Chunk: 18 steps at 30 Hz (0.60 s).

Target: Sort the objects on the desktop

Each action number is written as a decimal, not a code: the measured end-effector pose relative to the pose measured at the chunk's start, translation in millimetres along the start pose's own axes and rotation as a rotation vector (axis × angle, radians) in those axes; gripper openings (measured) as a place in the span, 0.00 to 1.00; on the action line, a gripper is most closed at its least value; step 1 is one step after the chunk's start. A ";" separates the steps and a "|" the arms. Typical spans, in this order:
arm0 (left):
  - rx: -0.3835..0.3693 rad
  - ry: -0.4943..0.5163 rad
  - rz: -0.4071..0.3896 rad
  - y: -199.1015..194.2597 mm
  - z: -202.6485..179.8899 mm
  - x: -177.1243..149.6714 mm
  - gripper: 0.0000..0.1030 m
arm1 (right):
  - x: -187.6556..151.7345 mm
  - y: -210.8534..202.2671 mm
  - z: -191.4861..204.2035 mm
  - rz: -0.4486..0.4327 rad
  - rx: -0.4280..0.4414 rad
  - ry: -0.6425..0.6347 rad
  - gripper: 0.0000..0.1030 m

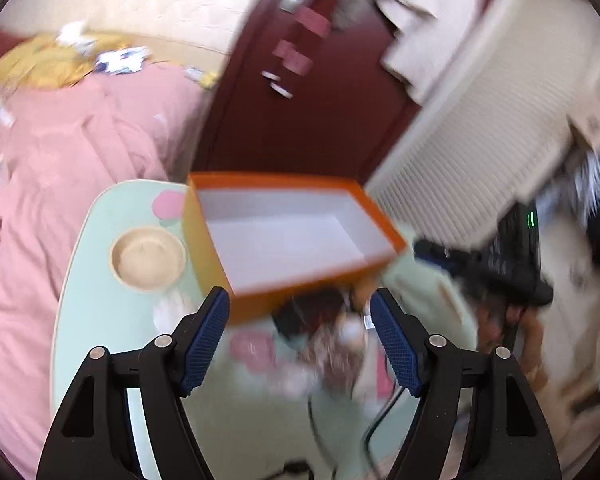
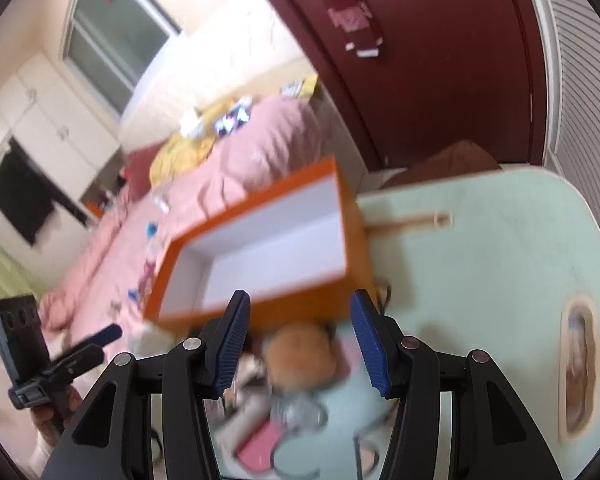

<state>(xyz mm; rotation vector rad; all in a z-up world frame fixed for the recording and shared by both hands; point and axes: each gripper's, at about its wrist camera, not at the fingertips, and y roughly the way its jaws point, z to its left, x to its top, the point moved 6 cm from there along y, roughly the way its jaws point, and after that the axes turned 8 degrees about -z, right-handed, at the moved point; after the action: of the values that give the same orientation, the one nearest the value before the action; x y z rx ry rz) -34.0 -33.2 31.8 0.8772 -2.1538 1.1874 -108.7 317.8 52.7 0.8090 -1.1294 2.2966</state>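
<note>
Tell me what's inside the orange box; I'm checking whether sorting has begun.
The orange box shows only bare white walls and floor, with no objects visible. Its near wall hides a strip of the floor in both views, so that part cannot be confirmed.

Both views bright, daylit, soft shadows. Strong motion blur throughout; small clutter on pale green bench [image 1: 100,320] unreadable. Fisheye bending and dark vignette at corners.
</note>
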 end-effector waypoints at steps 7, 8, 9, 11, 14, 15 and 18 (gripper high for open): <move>0.033 -0.174 0.060 48.1 21.0 -3.2 0.75 | 11.1 47.9 -14.7 0.004 -0.001 0.142 0.50; 0.042 -0.171 0.055 51.6 21.6 -2.3 0.76 | 9.1 52.5 -14.1 0.016 0.004 0.149 0.50; 0.052 -0.167 0.051 55.2 22.1 -1.5 0.77 | 7.2 57.1 -13.6 0.029 0.010 0.156 0.52; 0.070 -0.163 0.042 61.4 24.2 1.6 0.78 | -0.4 51.4 -6.6 0.019 -0.012 0.125 0.53; 0.068 -0.167 0.036 66.2 27.1 6.7 0.80 | -7.8 46.7 5.0 0.025 -0.018 0.106 0.60; 0.067 -0.165 0.036 67.6 27.6 8.1 0.80 | -6.7 50.9 8.0 0.027 -0.017 0.109 0.63; 0.067 -0.137 0.046 70.5 25.2 8.3 0.80 | -8.5 54.8 6.7 0.024 -0.019 0.116 0.64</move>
<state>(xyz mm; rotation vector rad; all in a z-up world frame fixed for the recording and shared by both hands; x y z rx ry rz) -95.3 -29.0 -11.6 0.9677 -2.2650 1.2617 -134.5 280.4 20.2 0.6500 -1.1131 2.3168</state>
